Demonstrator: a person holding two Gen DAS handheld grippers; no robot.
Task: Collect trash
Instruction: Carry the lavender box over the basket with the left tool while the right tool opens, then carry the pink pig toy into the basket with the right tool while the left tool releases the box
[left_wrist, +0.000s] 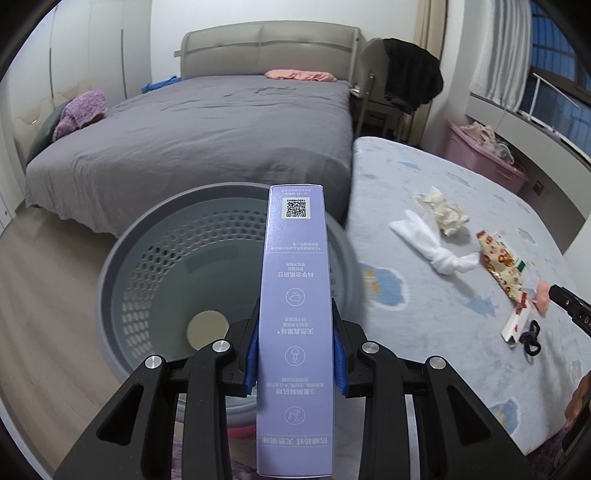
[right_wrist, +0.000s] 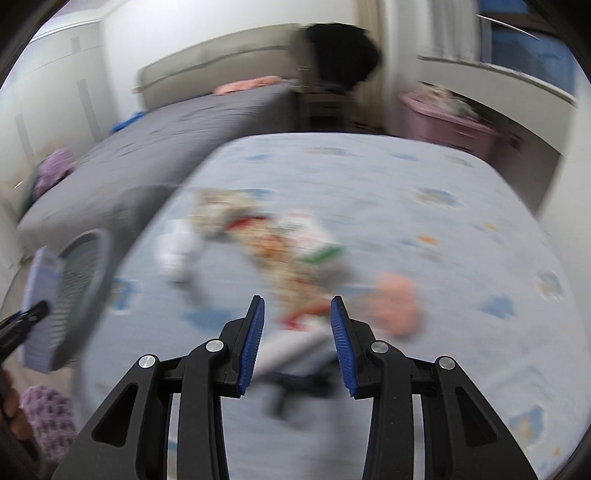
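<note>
- The left gripper (left_wrist: 295, 347) is clenched on a tall lavender cardboard box (left_wrist: 295, 317) printed with white text and a QR code; its blue pads (left_wrist: 252, 354) press the box's two narrow sides.
- The box stands upright between the pads, above the mouth of a round grey plastic basket (left_wrist: 147, 280) with a perforated wall, which stands on the wood floor.
- A pale round patch (left_wrist: 207, 329) shows at the bottom of the basket.
- The basket sits just beside a low mattress covered in a light blue sheet with cartoon prints (left_wrist: 443, 332), and near the foot of a large bed with a grey cover (left_wrist: 221, 140).
- On the light blue sheet lies the rest of the trash: a crumpled cream paper wad (left_wrist: 445, 211), a knotted white tissue (left_wrist: 432, 243) just beside it, a patterned red-and-cream wrapper (left_wrist: 502, 262), a small white carton (left_wrist: 515, 325), a dark hair tie (left_wrist: 530, 338) and a small pink scrap (left_wrist: 543, 291).
- The right gripper (right_wrist: 297, 343) is released, its blue pads (right_wrist: 341, 343) apart, with nothing between them.
- It hangs over the light blue sheet, pointed at the wrapper and the pink scrap; this view is heavily blurred.
- At the left edge of the right wrist view, the lavender box and the basket rim appear together.
</note>
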